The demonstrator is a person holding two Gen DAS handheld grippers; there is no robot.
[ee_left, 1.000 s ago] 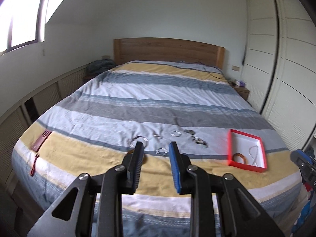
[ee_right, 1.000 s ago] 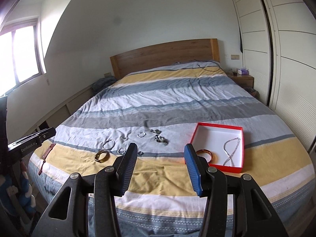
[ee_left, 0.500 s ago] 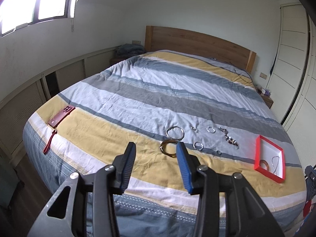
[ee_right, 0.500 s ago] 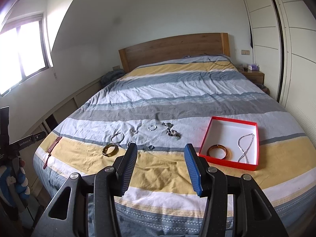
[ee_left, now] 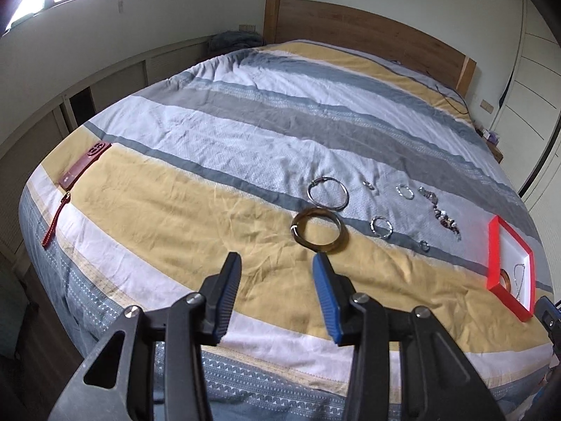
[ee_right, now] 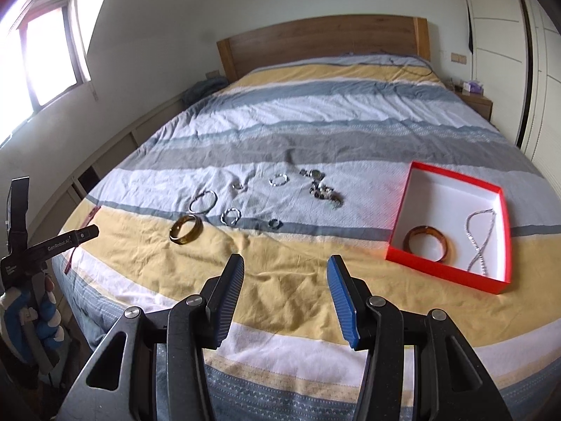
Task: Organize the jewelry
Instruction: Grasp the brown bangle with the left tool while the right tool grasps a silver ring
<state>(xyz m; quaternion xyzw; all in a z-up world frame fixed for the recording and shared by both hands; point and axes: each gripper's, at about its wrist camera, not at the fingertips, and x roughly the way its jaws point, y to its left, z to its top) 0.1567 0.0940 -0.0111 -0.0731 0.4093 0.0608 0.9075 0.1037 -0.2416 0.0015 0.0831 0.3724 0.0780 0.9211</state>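
Observation:
Loose jewelry lies on the striped bedspread (ee_left: 196,189). An amber bangle (ee_left: 319,233) (ee_right: 186,234) rests on the yellow stripe, just beyond my left gripper (ee_left: 277,261), which is open and empty. Behind the bangle are a thin silver hoop (ee_left: 328,193) (ee_right: 203,201), small rings (ee_left: 381,227) (ee_right: 231,215) and a charm bracelet (ee_left: 441,210) (ee_right: 324,191). A red box (ee_left: 494,256) (ee_right: 445,270) holds a second amber bangle (ee_right: 426,244) and a silver chain (ee_right: 480,238). My right gripper (ee_right: 285,263) is open and empty, over the yellow stripe left of the box.
A dark red pouch (ee_left: 82,168) with a strap lies near the bed's left corner. A gloved hand (ee_right: 42,315) holds the left tool at the bed's edge. Low cabinets line the left wall. A wooden headboard (ee_right: 315,38), a nightstand (ee_right: 473,101) and wardrobe doors stand beyond.
Both grippers have come down and closer to the bed's foot. The left gripper's jaws stand wider than a second ago, and the amber bangle now lies just ahead of them.

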